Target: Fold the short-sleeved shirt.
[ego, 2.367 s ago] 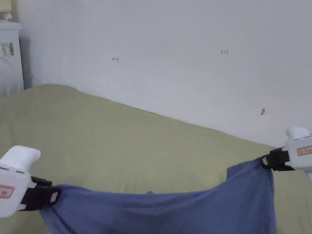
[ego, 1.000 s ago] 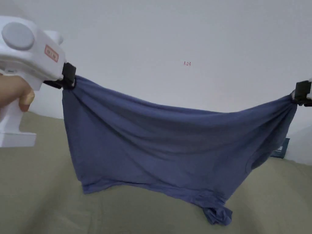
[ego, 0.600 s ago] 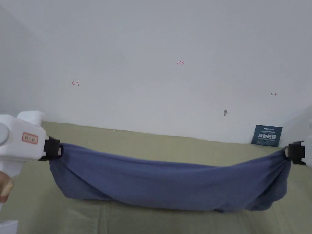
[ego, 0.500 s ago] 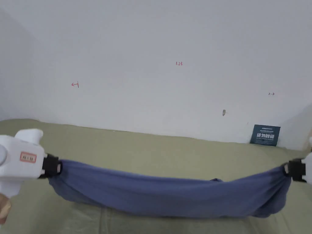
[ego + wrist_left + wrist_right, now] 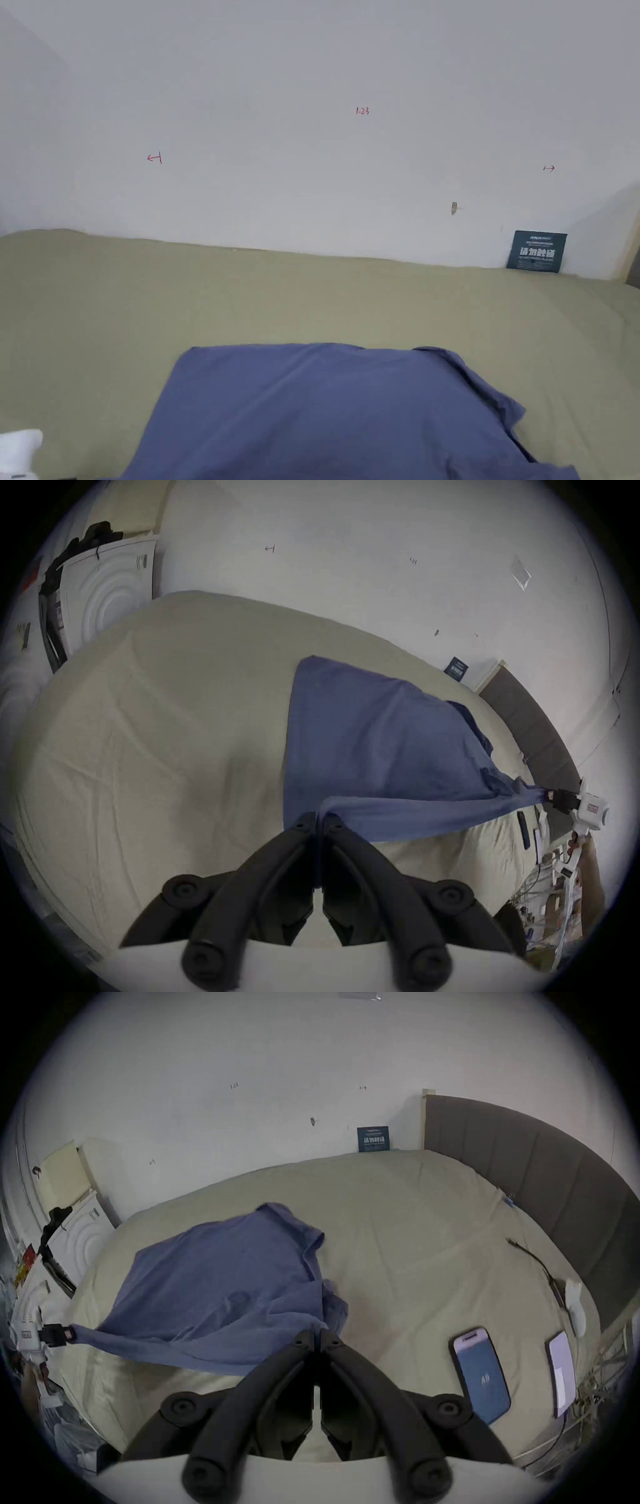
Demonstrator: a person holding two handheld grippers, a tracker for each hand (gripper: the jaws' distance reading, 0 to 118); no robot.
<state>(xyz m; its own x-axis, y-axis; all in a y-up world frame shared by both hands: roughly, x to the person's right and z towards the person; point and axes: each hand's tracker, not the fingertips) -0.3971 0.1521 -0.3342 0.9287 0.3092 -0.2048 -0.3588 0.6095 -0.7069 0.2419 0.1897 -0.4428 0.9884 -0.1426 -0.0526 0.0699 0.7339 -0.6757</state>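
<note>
Head view faces the wall [image 5: 312, 94] across the bed [image 5: 94, 300]. Both gripper views sit low at the bed's near edge, sharing the shirt [image 5: 363, 739] mid-frame.

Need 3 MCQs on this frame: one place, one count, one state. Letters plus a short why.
1. Where does most of the blue shirt lie?
A. spread on the green bed sheet
B. hanging from the headboard
C. on the floor

2. How many phones lie on the bed in the right gripper view?
A. none
B. one
C. two

3. What are the left gripper and right gripper doing?
A. both open above the cloth
B. both shut on the shirt's near edge
C. one shut, one open

Answers:
1 A, the cloth lies flat on the sheet.
2 C, one phone beside another phone.
3 B, each pair of jaws pinches blue fabric.
</note>
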